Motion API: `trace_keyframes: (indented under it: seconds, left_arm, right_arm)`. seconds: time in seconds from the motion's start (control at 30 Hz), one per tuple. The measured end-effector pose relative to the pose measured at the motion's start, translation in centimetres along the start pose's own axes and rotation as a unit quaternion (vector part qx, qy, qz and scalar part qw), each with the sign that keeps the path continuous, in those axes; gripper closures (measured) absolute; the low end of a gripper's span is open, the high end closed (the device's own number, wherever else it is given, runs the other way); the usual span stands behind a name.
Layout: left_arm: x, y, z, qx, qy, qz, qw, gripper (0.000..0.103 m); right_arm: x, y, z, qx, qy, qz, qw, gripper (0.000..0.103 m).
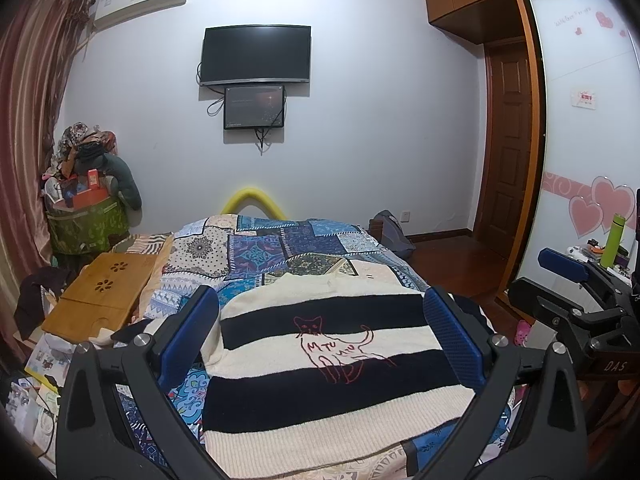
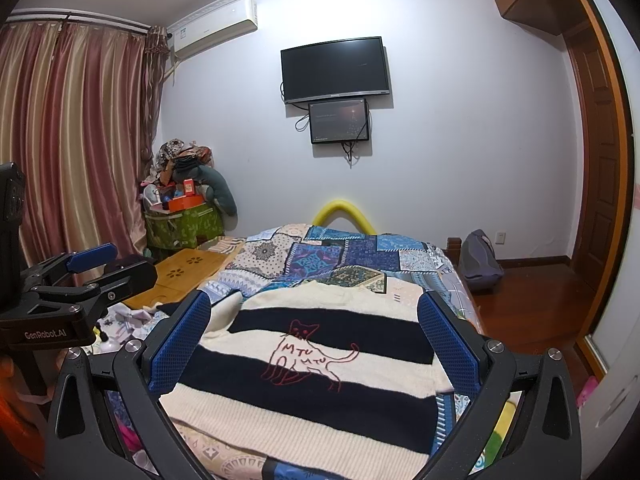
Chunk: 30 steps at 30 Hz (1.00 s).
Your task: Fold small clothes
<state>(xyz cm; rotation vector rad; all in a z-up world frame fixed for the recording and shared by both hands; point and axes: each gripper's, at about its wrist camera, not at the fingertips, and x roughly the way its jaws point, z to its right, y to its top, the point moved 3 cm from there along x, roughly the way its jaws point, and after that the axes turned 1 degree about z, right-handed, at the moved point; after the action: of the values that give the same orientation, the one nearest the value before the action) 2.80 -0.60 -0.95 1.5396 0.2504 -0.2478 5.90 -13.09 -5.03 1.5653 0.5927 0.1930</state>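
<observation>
Striped sweater (image 1: 320, 364): cream and black, red cat outline on the front, lying flat on the patchwork bed (image 1: 280, 248); its near hem and both sleeves are cut off or hidden behind gripper frames. Left hand-held gripper (image 1: 320, 340): jaws spread wide, grasping nothing. Right hand-held gripper (image 2: 316, 344): likewise released, empty. Cat lettering partly legible only.
</observation>
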Motion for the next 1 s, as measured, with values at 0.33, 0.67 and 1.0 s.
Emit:
trace_keyframes:
  seconds: [0.33, 0.67, 1.0]
  left_arm:
    - [0.0, 0.1, -0.4, 0.000, -0.002, -0.004, 1.0000, 0.000]
    - [1.0, 0.1, -1.4, -0.004, -0.002, -0.006, 1.0000, 0.000]
    - [5.8, -0.7, -5.4, -0.016, 0.029, -0.035, 0.9988, 0.000]
  right_arm:
    - [0.1, 0.0, -0.1, -0.001, -0.001, -0.002, 1.000, 0.000]
    - [1.3, -0.1, -0.1, 0.000, -0.001, -0.012, 1.000, 0.000]
    - [5.8, -0.7, 0.7, -0.004, -0.004, -0.038, 0.999, 0.000]
